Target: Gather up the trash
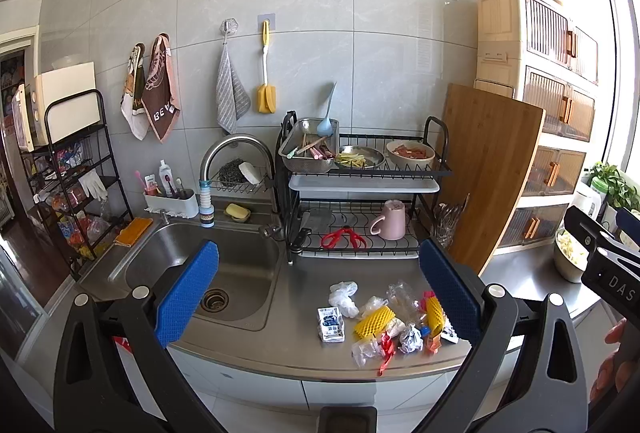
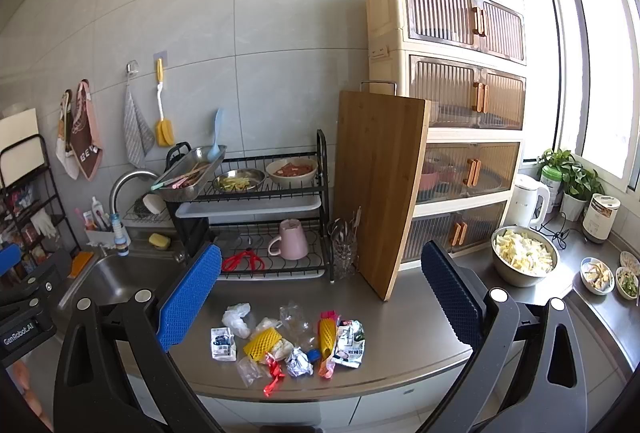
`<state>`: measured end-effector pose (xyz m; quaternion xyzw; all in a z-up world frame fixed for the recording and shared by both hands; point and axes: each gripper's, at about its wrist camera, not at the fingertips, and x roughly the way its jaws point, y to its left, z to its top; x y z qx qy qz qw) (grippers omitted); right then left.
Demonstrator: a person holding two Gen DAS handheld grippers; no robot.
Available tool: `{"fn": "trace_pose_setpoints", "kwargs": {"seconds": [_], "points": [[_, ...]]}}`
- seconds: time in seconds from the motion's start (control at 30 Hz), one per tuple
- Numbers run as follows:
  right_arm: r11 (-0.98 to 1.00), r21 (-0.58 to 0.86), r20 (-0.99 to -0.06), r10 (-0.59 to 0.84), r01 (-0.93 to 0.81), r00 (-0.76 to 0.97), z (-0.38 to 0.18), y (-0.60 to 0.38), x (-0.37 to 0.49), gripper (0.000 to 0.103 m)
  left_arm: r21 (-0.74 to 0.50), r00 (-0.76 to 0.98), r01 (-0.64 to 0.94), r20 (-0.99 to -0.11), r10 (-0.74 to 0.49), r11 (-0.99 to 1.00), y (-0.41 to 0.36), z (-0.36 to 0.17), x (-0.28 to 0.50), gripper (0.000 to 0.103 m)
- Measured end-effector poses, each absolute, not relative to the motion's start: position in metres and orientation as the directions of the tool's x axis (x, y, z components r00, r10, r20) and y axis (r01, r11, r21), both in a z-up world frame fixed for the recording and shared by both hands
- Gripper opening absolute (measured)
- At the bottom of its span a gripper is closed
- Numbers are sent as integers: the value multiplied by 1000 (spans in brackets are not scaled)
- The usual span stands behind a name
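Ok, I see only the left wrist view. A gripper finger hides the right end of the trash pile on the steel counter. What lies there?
Observer: A crumpled silver and green snack packet, beside the yellow foam net sleeve.
Operator: And right of the big steel bowl?
Observer: Beyond the big steel bowl stand small white dishes of chopped food.
Operator: Is the right gripper open?
Observer: Yes, the right gripper is open, holding nothing.

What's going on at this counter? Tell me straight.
A person holds a gripper in each hand above the steel counter. The left gripper and right gripper are both open and hold nothing. The trash pile of wrappers, bags and foam netting lies untouched near the counter's front edge.
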<state>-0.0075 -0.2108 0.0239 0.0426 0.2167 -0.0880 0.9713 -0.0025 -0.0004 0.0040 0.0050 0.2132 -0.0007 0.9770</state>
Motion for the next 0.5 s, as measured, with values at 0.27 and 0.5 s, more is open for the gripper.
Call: {"fn": "trace_pose_setpoints", "kwargs": {"seconds": [0.27,0.5], "points": [[980,47,-430,-153,191,890,23,-210,-7,100,4,909,-3,-417,4,1000,4,3,-1,95],[980,50,-429,-151,191,890,21,-210,-7,100,0,908,-11,-418,10,1000,7,3,0,95]]}}
